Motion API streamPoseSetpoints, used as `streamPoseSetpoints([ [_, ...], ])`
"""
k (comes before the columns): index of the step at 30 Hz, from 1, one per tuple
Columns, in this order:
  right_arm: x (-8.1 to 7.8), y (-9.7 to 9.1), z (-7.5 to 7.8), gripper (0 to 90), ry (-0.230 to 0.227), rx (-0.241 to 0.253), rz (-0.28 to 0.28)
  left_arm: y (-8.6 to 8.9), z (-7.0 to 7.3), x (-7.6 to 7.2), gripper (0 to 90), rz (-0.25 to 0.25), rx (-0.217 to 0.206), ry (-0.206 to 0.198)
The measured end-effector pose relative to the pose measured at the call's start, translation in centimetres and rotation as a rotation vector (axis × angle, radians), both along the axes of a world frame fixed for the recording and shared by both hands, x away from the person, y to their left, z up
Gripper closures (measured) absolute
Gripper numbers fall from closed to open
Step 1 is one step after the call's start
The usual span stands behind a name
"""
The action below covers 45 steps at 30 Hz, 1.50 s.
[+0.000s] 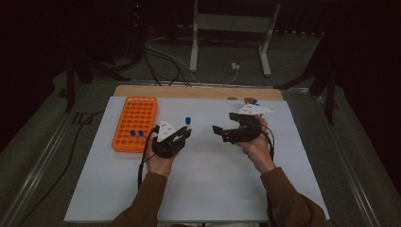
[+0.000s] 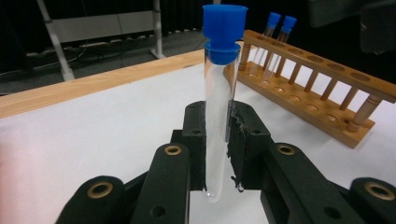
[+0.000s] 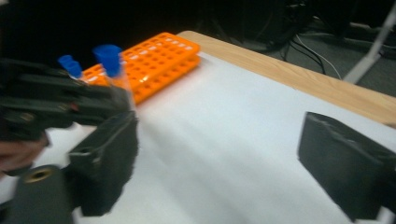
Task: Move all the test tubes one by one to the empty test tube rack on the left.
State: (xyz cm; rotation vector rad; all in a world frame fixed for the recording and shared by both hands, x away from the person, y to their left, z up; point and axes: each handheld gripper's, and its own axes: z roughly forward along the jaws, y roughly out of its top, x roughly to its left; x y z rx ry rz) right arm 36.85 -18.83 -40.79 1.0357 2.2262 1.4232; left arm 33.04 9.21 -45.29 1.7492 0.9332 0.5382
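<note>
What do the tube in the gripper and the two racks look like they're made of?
Tube: clear and glossy, glass or hard plastic; the table shows through. Its blue cap looks like matte moulded plastic. Orange rack: evenly coloured, likely plastic. Long rack: pale wood, with visible grain and turned posts.

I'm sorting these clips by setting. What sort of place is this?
Probably a lab bench set up for recording. A clear test tube with a blue cap is clamped in the left gripper, an orange tube rack and a wooden rack stand on the white table, and cables run over the dark floor behind.
</note>
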Motion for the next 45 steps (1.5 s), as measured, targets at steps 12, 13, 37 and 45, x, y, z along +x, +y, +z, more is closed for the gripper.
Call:
streamPoseSetpoints([
  [12,0.2,-3.1,-0.7,0.0,-0.019,-0.009,-0.073,2.7,0.8,-0.7,78.5,0.041,-0.051,0.0],
  [13,0.2,-3.3,-0.8,0.0,-0.018,-0.006,-0.075,2.9,0.8,-0.7,78.5,0.043,-0.051,0.0],
  [37,-0.3,-7.9,-1.6,0.0,-0.05,0.003,-0.197,7.5,2.1,-2.6,78.4,0.041,-0.069,-0.024],
  [45,-0.6,-9.3,-1.8,0.0,-0.051,0.025,-0.231,9.9,2.5,-3.2,78.4,0.069,-0.094,-0.041],
])
